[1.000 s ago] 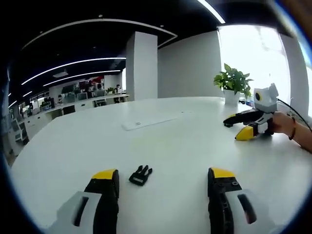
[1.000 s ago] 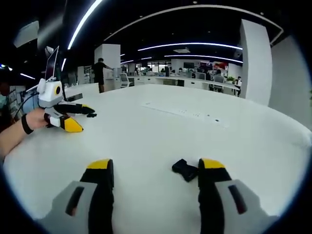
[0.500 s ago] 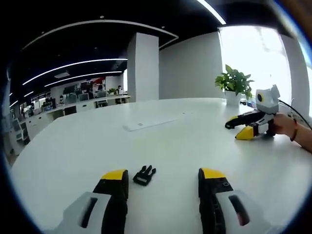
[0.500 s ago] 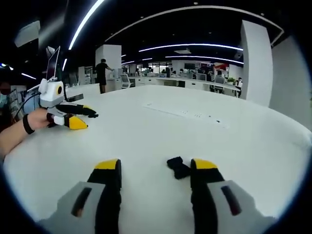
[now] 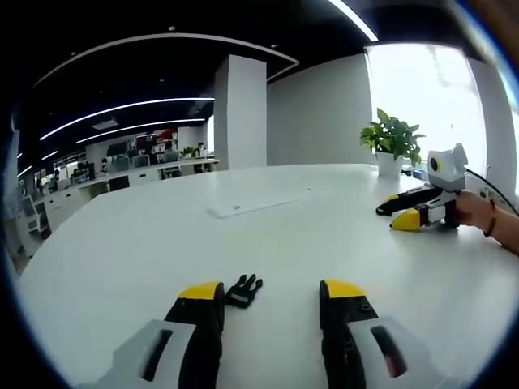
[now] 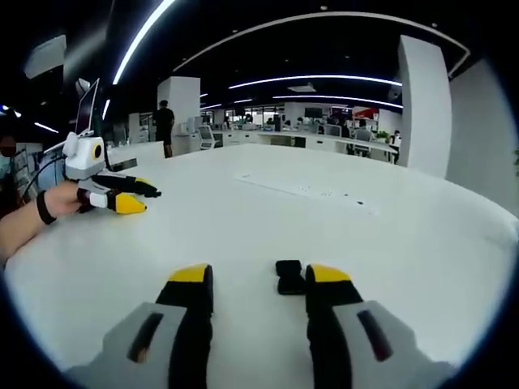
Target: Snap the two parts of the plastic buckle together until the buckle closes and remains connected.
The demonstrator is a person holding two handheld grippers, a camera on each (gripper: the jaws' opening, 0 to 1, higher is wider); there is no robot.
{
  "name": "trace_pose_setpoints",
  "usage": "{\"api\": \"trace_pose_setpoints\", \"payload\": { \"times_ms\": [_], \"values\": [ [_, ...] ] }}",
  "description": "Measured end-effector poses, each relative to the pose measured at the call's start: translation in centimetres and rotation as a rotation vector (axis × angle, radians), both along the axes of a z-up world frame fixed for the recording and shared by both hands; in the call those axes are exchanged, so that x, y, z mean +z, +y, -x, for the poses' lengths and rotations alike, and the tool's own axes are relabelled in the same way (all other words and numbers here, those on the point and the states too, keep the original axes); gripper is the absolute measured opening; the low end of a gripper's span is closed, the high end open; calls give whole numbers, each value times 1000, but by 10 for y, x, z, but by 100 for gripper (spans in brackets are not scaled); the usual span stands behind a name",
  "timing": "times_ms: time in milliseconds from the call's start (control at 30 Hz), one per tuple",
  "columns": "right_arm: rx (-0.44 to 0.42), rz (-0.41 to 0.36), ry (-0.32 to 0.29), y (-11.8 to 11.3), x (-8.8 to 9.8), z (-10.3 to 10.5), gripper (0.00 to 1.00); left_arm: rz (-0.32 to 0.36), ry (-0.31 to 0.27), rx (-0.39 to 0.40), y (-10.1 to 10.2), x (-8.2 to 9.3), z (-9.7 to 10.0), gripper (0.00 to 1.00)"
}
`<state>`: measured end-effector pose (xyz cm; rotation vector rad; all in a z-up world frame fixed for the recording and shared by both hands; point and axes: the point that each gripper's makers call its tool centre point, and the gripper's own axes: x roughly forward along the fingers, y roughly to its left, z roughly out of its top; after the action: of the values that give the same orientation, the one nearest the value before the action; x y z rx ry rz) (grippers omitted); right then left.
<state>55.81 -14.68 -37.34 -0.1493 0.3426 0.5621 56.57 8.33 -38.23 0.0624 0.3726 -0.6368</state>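
The pronged buckle half (image 5: 244,291) lies just inside the left tool's (image 5: 269,293) left jaw; the socket half (image 6: 289,276) hugs the right tool's (image 6: 259,279) right jaw. Both tools gape, empty.

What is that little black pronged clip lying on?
The pronged clip lies on the bare white table, just ahead of the left tongs, beside one yellow tip. Nothing else shows beneath it; its underside is hidden.

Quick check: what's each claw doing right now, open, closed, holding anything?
Left claw: open, holding nothing; pronged buckle part lies by its left jaw.
Right claw: open, holding nothing; socket buckle part lies against its right jaw.
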Motion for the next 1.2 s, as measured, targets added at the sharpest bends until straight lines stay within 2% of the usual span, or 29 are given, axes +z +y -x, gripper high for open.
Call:
{"api": "trace_pose_setpoints", "payload": {
  "times_ms": [100,267,367,533,900,1033,1200],
  "values": [
    [-8,0,-4,-4,0,-2,35,1,0,-5,0,0,2,37],
    [-16,1,-3,-8,-1,-4,28,4,-2,-2,1,0,1,35],
    [-13,3,-8,-9,0,-3,13,3,-3,10,3,1,1,32],
    [-19,2,-12,-11,1,-5,14,3,-9,34,5,2,2,28],
    [-31,1,-18,-13,1,-7,13,6,-6,36,6,1,-2,20],
    [-28,8,-25,-13,1,-6,13,4,-5,23,5,1,-2,13],
    [-6,39,-53,-11,2,-5,12,3,-6,22,4,0,0,12]
  ]
}}
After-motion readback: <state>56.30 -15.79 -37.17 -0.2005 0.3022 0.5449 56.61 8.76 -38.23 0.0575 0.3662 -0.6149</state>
